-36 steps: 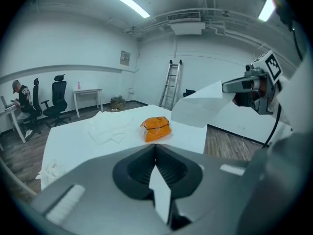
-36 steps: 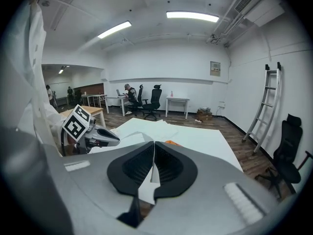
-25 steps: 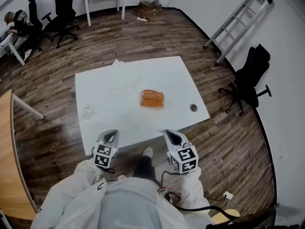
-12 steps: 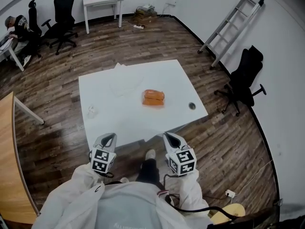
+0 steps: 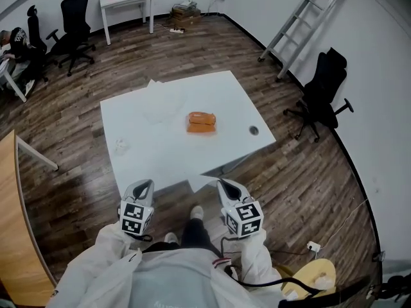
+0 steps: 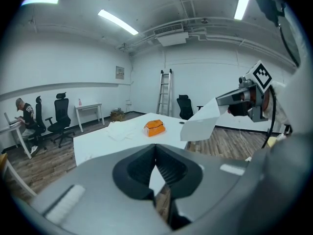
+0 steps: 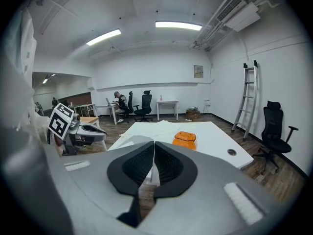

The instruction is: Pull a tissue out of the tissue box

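Nearest, the left gripper (image 5: pixel 144 187) and right gripper (image 5: pixel 225 185) hang over the wooden floor (image 5: pixel 77 191), short of the near edge of the white table (image 5: pixel 160 162). Both have their jaws pressed together with nothing between them. The orange tissue box (image 5: pixel 201 122) sits mid-table, untouched. Loose white sheets (image 5: pixel 162 105) lie by the far-left corner.

The left gripper (image 5: pixel 142 186) and right gripper (image 5: pixel 226 185) hover side by side just short of the near edge of the table (image 5: pixel 160 153), tilted downward toward it, each with jaws pressed together (nothing between them).
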The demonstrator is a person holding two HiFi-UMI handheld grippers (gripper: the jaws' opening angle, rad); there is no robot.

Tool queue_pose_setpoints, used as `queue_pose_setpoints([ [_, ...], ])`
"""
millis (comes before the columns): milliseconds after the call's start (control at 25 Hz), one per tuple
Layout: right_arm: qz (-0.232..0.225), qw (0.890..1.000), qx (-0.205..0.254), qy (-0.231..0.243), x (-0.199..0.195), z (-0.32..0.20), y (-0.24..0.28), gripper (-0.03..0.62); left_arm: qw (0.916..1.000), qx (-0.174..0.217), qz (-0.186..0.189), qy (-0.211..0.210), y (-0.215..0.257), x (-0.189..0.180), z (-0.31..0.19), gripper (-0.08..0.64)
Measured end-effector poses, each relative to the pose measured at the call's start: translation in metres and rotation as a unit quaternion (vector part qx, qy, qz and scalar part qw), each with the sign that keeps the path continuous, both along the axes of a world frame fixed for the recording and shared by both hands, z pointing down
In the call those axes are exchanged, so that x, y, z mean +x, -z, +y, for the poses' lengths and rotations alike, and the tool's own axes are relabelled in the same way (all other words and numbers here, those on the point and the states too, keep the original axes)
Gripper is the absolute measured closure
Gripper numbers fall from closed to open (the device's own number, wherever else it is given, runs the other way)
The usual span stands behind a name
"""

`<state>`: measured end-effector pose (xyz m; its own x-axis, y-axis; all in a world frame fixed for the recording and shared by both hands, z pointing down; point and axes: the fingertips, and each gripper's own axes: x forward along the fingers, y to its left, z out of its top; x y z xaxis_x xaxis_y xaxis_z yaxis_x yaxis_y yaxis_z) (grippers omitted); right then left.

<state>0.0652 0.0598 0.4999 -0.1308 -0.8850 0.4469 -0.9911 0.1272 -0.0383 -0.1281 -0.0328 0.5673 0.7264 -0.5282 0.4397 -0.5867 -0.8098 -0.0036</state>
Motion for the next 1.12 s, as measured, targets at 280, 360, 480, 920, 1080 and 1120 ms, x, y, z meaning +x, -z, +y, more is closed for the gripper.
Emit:
queue_pose_setpoints([
  [280,-0.011,1.000,0.001,-0.019,-0.008,0.016,-0.002,0.588,0.9999,0.013,0.002,-0.001,0.013,-0.006,0.014,0.560],
  [360,-0.015,1.000,0.001,-0.024,-0.009,0.022,-0.003,0.588,0.9999,0.016,0.000,-0.005,0.015,-0.006,0.019,0.560],
  [480,-0.020,0.999,0.006,-0.036,-0.005,0.026,-0.003,0.588,0.9999,0.015,0.001,-0.007,0.017,-0.004,0.023,0.560],
  [920,-0.034,0.998,0.020,-0.048,0.002,0.033,-0.004,0.588,0.9995,0.027,0.000,-0.014,0.028,0.019,0.030,0.560],
  [1080,-0.039,0.997,0.028,-0.055,0.013,0.037,-0.001,0.588,0.9993,0.033,0.000,-0.016,0.034,0.032,0.032,0.560],
  [1120,-0.040,0.997,0.029,-0.056,0.015,0.038,0.000,0.588,0.9993,0.034,0.001,-0.015,0.036,0.035,0.032,0.560],
])
